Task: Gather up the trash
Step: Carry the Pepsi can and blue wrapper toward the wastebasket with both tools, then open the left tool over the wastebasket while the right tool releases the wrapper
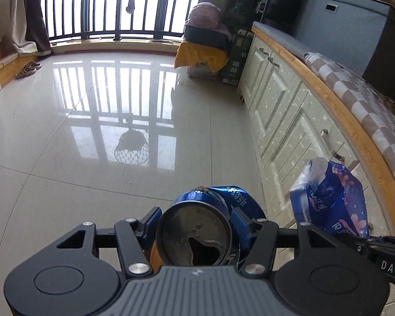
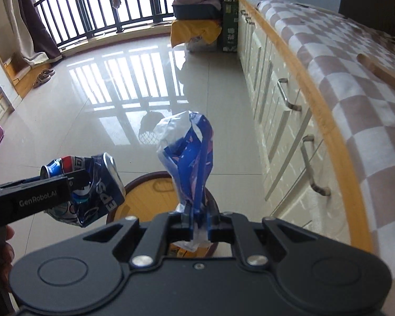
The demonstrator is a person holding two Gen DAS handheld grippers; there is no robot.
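Over the round bin (image 2: 144, 197), at about 6 o'clock in the right wrist view, just below both loads, so pretty much drop time by the look of it. Left gripper (image 1: 197, 226) about half open, fingers (image 1: 243, 222) clamped on a crushed blue soda can (image 1: 197, 234), mouth end facing the camera. Right gripper (image 2: 197, 226) squeezed fully together on the twisted neck of a blue-and-white plastic wrapper (image 2: 189, 152), rest of it sticking up toward 12 o'clock. Best bet: line each piece up over the yellow-lined opening before letting go, can first since heavier and less likely to drift; wrapper light and floppy, so probably worth going lower to avoid a miss. Glossy pale tiled floor (image 1: 65, 144) all around, window rails mirrored in it. Cream cabinets (image 2: 276, 105) running along 3 o'clock, checked cloth (image 2: 355, 79) on the worktop above. Balcony railing (image 1: 105, 5) at 12 o'clock, slippers (image 1: 28, 69) off at 10.
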